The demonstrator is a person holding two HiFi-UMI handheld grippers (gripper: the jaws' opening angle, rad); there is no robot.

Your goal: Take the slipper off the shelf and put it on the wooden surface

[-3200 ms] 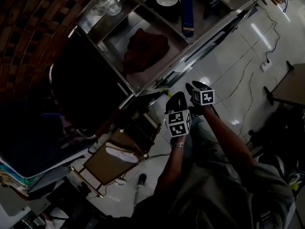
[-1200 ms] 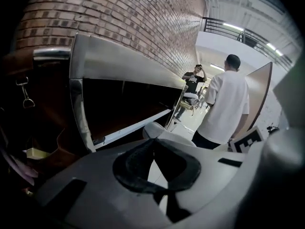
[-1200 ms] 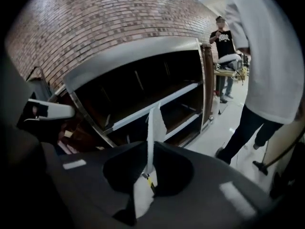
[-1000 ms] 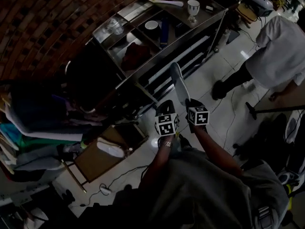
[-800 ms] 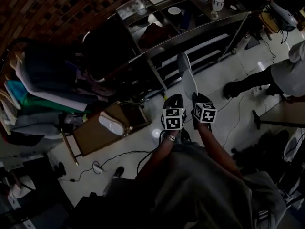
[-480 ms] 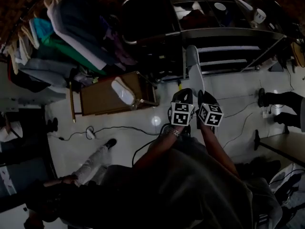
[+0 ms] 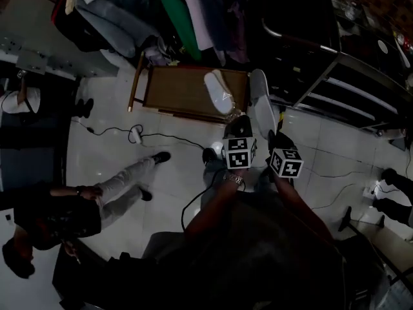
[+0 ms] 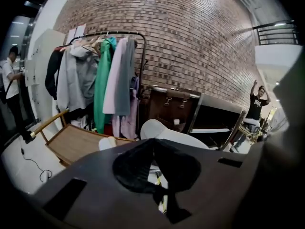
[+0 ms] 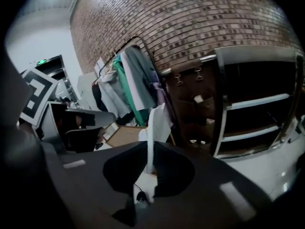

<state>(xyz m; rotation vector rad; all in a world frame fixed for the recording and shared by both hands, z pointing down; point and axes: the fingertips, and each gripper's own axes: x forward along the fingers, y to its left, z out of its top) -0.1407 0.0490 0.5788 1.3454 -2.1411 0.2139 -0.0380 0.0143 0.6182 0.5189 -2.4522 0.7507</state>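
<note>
At the far left of the head view a person point(image 7: 119, 187) stands on the pale floor, with a clothes rack point(image 7: 193, 11) above. Next comes the wooden surface point(image 7: 177, 92), a low framed board on the floor, with a white slipper point(image 7: 219, 90) already lying on its right part.

The left gripper point(image 7: 240, 120) is just in front of that board; its own view shows the jaws pressed together on nothing.

To its right, the task's slipper point(image 7: 261, 105) hangs in the air, clenched by the right gripper point(image 7: 275, 134) at its near end. Its long axis runs away from the person, and the far end points just past the board's right edge, towards the dark cabinet; toe or heel is hard to tell there. The right gripper view shows it edge-on, upright between the pads point(image 9: 164, 171).

The metal shelf point(image 7: 348, 76) sits far right.

Half a second earlier the board lay well left of the grippers and the shelf straight ahead; now the board is almost in front.
</note>
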